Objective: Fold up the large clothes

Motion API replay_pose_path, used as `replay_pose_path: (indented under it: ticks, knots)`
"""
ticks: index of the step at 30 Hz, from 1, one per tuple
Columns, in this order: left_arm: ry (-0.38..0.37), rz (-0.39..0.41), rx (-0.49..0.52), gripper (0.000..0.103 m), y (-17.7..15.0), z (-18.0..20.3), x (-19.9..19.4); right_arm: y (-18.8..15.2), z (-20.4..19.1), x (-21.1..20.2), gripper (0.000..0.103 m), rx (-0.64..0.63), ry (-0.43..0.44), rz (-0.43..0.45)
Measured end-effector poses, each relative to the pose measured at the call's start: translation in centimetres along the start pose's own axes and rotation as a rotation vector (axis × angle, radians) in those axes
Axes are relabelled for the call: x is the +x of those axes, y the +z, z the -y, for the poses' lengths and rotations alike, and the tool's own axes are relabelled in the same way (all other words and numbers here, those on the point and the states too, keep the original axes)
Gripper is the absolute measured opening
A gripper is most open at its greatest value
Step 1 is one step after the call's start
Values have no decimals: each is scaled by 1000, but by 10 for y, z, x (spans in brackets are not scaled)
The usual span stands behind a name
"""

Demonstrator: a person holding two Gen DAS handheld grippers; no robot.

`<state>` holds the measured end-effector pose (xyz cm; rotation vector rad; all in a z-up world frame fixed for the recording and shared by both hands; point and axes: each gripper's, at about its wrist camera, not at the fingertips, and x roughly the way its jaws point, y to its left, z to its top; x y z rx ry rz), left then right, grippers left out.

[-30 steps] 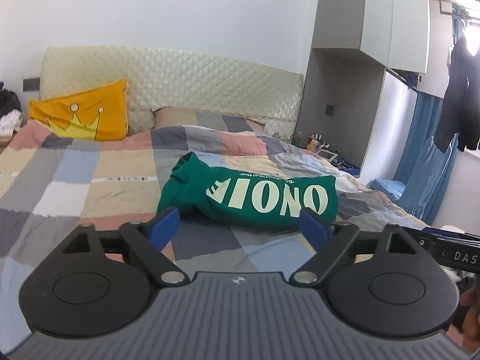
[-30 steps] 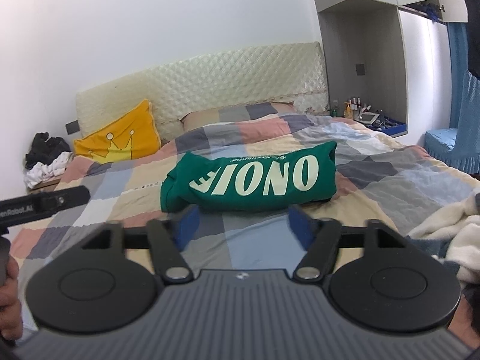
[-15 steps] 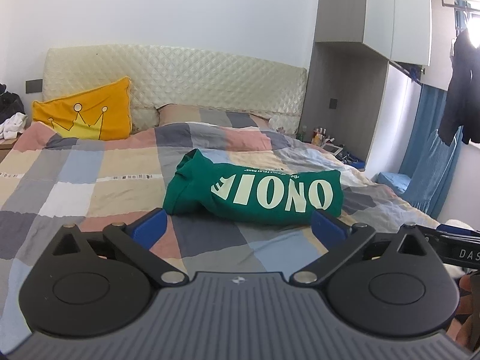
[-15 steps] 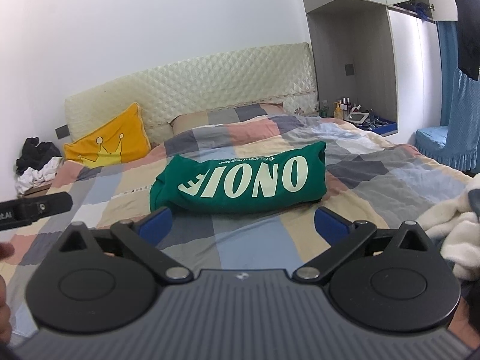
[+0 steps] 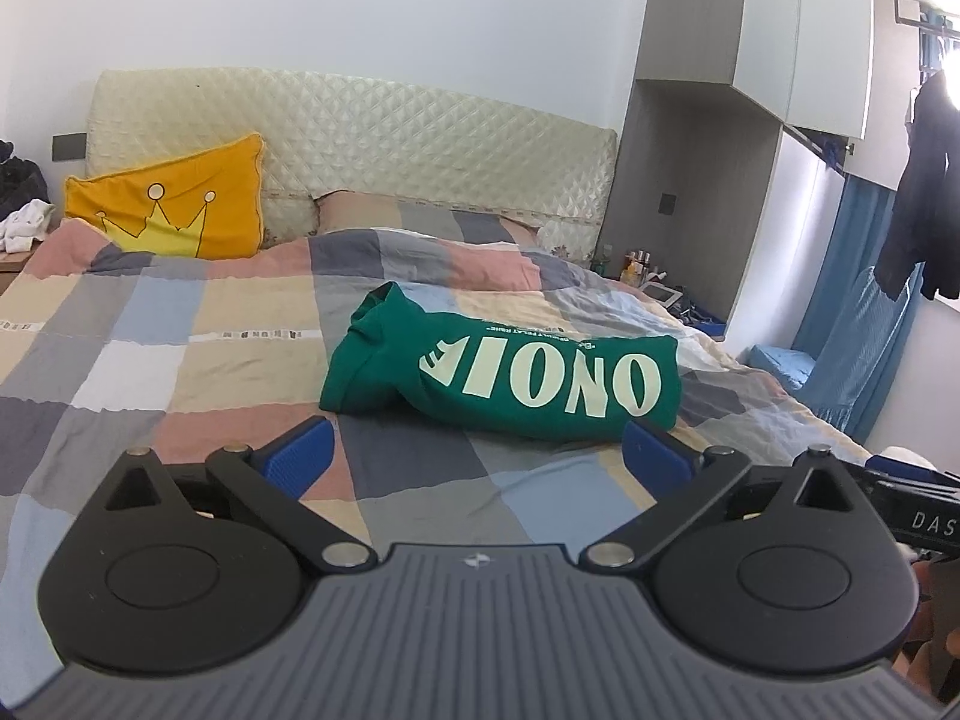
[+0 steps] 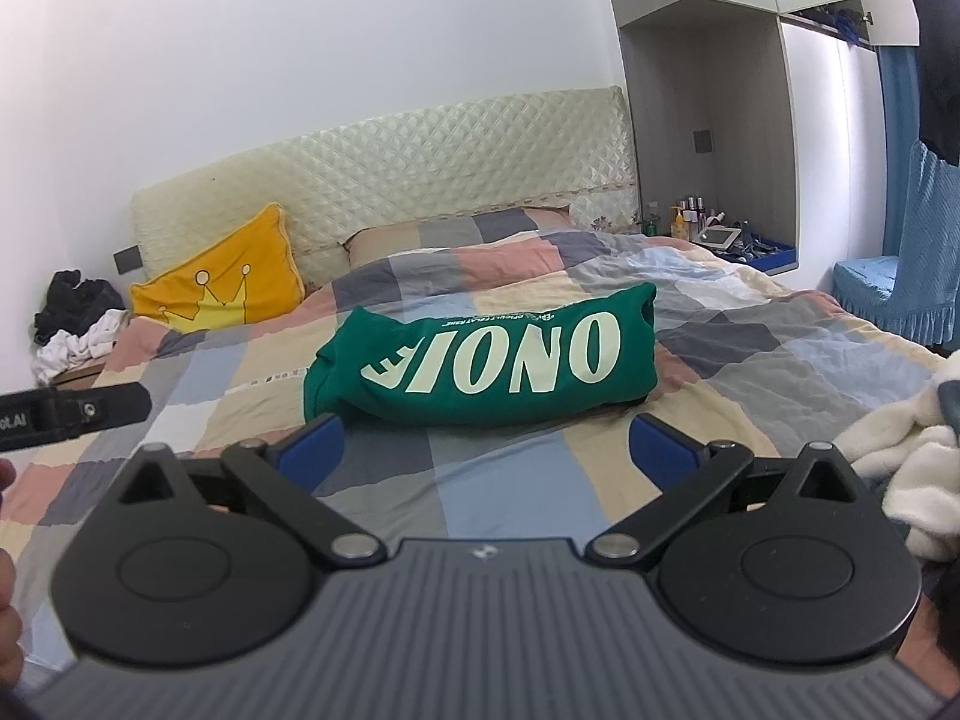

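Green folded sweatshirt (image 5: 504,378) on patchwork bed (image 5: 180,360), ahead of both grippers.
Left gripper (image 5: 477,456) and right gripper (image 6: 486,450) just opened wide, nothing between jaws, clear of sweatshirt.

Before me stood a bed (image 5: 180,360) with checked quilt, quilted headboard (image 5: 420,144), white walls (image 5: 360,12), grey cabinets (image 5: 750,30), blue curtains (image 5: 864,324).

one green sweatshirt (image 5: 504,381), one yellow crown cushion (image 5: 174,210), one checked quilt (image 5: 180,354), two hand-held grippers.
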<state>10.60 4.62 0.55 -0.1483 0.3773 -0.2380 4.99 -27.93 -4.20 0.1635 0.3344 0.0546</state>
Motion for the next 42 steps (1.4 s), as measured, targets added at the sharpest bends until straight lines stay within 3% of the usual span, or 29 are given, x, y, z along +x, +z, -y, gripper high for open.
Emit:
replay_pose_path:
  ticks: [42]
  knots:
    - [-6, -12, 23, 103, -4, 2, 1, 0, -5, 5, 103, -14, 7, -13]
